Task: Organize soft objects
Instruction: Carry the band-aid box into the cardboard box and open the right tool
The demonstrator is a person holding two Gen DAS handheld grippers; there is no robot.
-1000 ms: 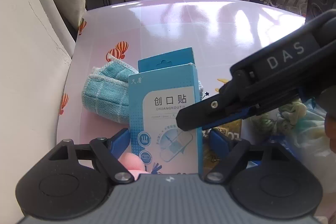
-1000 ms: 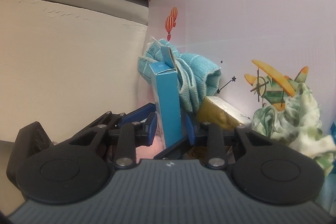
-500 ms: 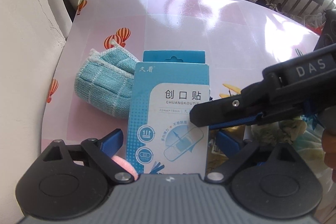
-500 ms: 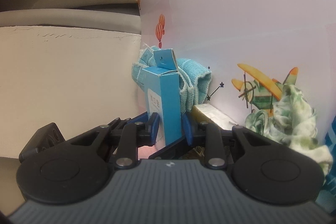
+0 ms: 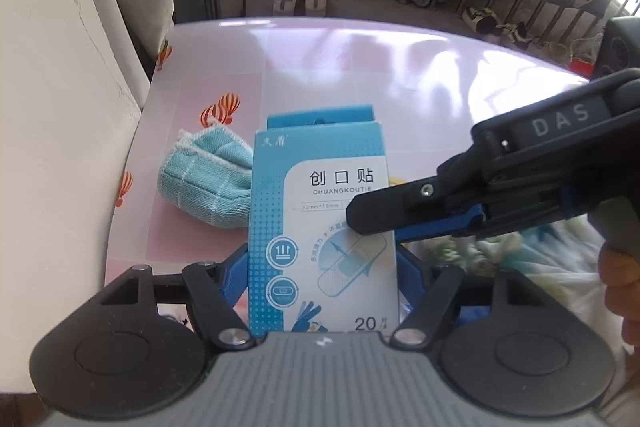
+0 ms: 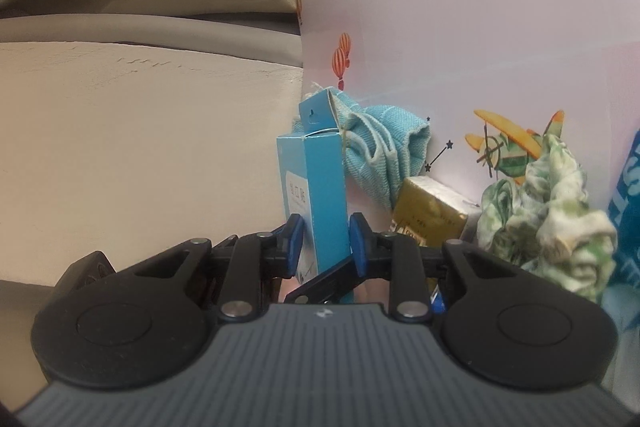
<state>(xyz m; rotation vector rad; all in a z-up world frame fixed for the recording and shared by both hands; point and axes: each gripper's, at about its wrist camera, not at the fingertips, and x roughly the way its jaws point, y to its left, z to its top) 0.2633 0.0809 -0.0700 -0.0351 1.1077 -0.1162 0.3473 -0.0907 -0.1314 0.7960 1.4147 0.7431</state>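
Bandage box [image 5: 320,227] – a blue and white carton with a hang tab at its top – stands upright near the front of the pink tabletop [image 5: 360,75], caught between both grippers at once. The right gripper [image 6: 325,241] pinches it across its narrow thickness, blue pads pressed on the front and back faces; in the left wrist view this gripper reaches in from the right, one black finger lying across the printed face. The left gripper [image 5: 322,271] brackets the box's wide face. Its jaws have just been closing, with the box between them, and the blue pads now sit against the box's two side edges; the left gripper is clamped on it too.

Behind the box, toward the table's left edge, lies a folded teal cloth [image 5: 204,183] with a pale hem, just beside the printed striped balloons. In the right wrist view the same cloth [image 6: 384,151] shows just behind the box, and a gold packet [image 6: 428,215] lies near it. Further right sits a crumpled green-and-white patterned cloth [image 6: 552,211], partly covering a printed aeroplane. A cream cushioned seat [image 5: 52,147] runs along the table's left edge – close against it. A person's fingers [image 5: 624,291] show at the right border of the left wrist view.
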